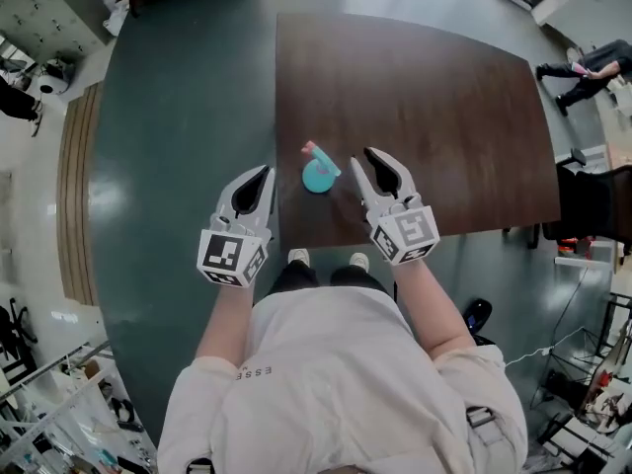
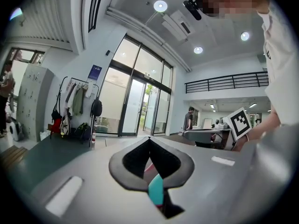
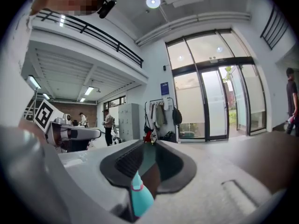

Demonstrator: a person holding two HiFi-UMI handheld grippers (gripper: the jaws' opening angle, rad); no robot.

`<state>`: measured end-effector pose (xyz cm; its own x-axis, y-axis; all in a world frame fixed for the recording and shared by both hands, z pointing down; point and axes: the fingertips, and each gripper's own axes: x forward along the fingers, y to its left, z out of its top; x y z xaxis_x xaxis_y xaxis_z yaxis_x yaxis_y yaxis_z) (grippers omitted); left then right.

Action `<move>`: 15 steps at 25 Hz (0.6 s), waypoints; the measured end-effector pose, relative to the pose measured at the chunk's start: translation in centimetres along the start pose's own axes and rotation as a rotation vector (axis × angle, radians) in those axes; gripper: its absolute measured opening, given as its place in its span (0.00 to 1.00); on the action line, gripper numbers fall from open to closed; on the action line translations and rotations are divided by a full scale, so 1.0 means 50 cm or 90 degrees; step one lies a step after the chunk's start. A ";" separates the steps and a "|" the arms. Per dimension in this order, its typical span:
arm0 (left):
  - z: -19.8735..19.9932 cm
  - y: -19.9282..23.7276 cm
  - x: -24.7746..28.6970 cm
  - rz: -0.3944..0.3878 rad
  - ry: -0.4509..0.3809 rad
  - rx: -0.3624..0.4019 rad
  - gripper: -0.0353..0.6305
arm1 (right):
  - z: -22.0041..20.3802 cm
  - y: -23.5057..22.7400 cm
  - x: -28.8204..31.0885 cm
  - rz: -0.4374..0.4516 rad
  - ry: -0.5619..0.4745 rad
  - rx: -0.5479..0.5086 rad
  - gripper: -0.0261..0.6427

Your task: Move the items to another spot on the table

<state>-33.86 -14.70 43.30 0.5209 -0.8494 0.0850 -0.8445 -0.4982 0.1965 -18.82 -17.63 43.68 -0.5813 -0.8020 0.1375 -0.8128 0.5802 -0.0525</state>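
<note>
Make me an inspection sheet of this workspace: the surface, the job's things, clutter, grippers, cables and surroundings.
Surface: dark brown table, with a single item on it.
Job's things: one teal item with a pink part, near the table's front edge.
Clutter: nothing seen on the table.
Grippers: left gripper has its jaws together, left of the item and not on it. Right gripper has its jaws apart, right of the item and not gripping it.
Cables: a pale line on the floor at lower right, probably a cable. None on the table.
Surroundings: dark green floor; a person at the right edge; glass doors; a coat rack.
</note>
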 end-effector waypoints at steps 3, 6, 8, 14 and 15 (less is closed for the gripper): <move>0.006 -0.055 0.034 -0.015 -0.001 0.009 0.08 | 0.011 -0.052 -0.063 -0.034 -0.015 0.008 0.03; 0.007 -0.121 0.055 -0.034 0.005 0.028 0.08 | 0.007 -0.091 -0.123 -0.044 -0.017 0.007 0.03; 0.008 -0.166 0.061 -0.039 0.001 0.038 0.08 | -0.006 -0.119 -0.160 -0.047 -0.015 0.013 0.03; -0.025 -0.295 0.086 0.008 -0.004 0.043 0.08 | -0.043 -0.218 -0.293 -0.035 -0.006 0.037 0.03; -0.032 -0.323 0.089 0.015 -0.007 0.042 0.08 | -0.048 -0.232 -0.319 -0.027 -0.003 0.035 0.03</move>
<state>-17.73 -10.15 42.06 0.4995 -0.8628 0.0780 -0.8632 -0.4880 0.1296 -0.03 -11.23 44.49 -0.5466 -0.8264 0.1353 -0.8373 0.5373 -0.1013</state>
